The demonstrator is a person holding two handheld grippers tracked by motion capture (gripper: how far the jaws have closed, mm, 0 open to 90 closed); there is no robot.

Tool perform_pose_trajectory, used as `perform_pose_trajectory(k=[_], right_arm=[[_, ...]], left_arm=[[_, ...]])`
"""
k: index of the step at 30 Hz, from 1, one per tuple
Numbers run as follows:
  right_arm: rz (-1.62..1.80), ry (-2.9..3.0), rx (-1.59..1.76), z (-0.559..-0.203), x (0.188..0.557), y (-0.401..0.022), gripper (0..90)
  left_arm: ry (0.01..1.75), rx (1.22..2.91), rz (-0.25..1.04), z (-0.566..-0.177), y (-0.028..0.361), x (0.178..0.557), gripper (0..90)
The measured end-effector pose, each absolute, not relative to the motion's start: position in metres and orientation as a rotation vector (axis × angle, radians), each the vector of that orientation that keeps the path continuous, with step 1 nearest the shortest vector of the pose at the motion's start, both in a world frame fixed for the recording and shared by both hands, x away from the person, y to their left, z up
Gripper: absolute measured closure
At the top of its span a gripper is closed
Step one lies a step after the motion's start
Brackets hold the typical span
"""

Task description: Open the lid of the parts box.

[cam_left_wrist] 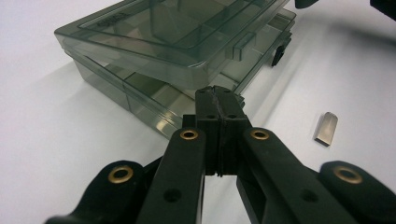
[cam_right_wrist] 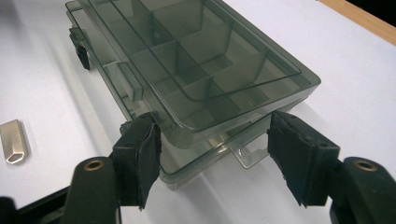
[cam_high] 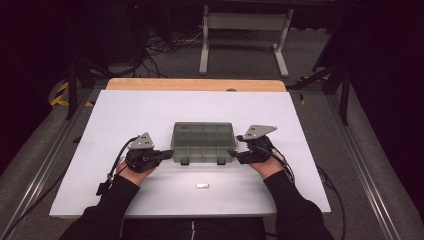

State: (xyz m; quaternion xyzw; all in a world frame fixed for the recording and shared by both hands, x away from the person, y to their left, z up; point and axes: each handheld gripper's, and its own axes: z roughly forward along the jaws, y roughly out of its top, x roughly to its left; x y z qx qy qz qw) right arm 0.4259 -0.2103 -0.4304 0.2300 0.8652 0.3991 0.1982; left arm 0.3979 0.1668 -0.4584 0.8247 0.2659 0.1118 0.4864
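**Now two grippers sit at the ends of a smoky plastic box**

Right between the two grippers lies a see-through box [cam_high: 203,143] on the white table [cam_high: 125,115]. The box is grey-green and flat, with thin walls inside that cut it into many little rooms. The rooms that can be seen look empty. Its lid lies on top but looks a bit raised at the near corner in both gripper views. Two dark clasps sit on the long side nearest the person.

The left gripper [cam_high: 161,154] has its jaws pressed tight together, with nothing between them. In the left gripper view its tips [cam_left_wrist: 216,100] are right at the near corner of the box; whether they touch it is hard to tell. Out to the right of those jaws lies a small silver metal piece [cam_left_wrist: 326,128], apart from the box.

The right gripper [cam_high: 234,154] has its jaws spread wide. In the right gripper view the corner of the box [cam_right_wrist: 201,84] sits in the gap between the two black pads [cam_right_wrist: 140,156]. The left pad is very close to the box wall, maybe touching. The other pad stands clear of it. The same silver piece [cam_right_wrist: 14,141] lies off to the left of these jaws.

The person's hands are mostly hidden under the grippers, and dark sleeves cover the arms. The silver piece is too small to say what it is.
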Motion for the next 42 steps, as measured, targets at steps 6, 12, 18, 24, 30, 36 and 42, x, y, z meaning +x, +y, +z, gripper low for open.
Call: perform_pose_trajectory(k=[6,12,18,24,30,36,42], right_arm=[[1.117,2.412,0.633,-0.425,0.427,-0.21,35.6],[1.113,2.4,0.619,-0.416,0.431,-0.209,35.6],[1.129,2.386,0.607,-0.405,0.438,-0.209,35.6],[1.137,2.384,0.611,-0.396,0.449,-0.209,36.7],[1.161,2.398,0.624,-0.391,0.463,-0.208,39.5],[1.15,2.41,0.631,-0.385,0.478,-0.207,43.5],[1.154,2.41,0.629,-0.378,0.488,-0.206,46.1]], left_arm=[[0.658,1.995,0.302,-0.457,0.171,0.396,83.0],[0.664,1.983,0.296,-0.456,0.179,0.394,72.5],[0.667,1.968,0.311,-0.455,0.186,0.39,63.2],[0.679,1.954,0.291,-0.455,0.194,0.388,54.5],[0.705,1.92,0.264,-0.456,0.205,0.388,44.4],[0.711,1.906,0.278,-0.457,0.212,0.386,39.1],[0.719,1.884,0.317,-0.46,0.221,0.384,34.8]])
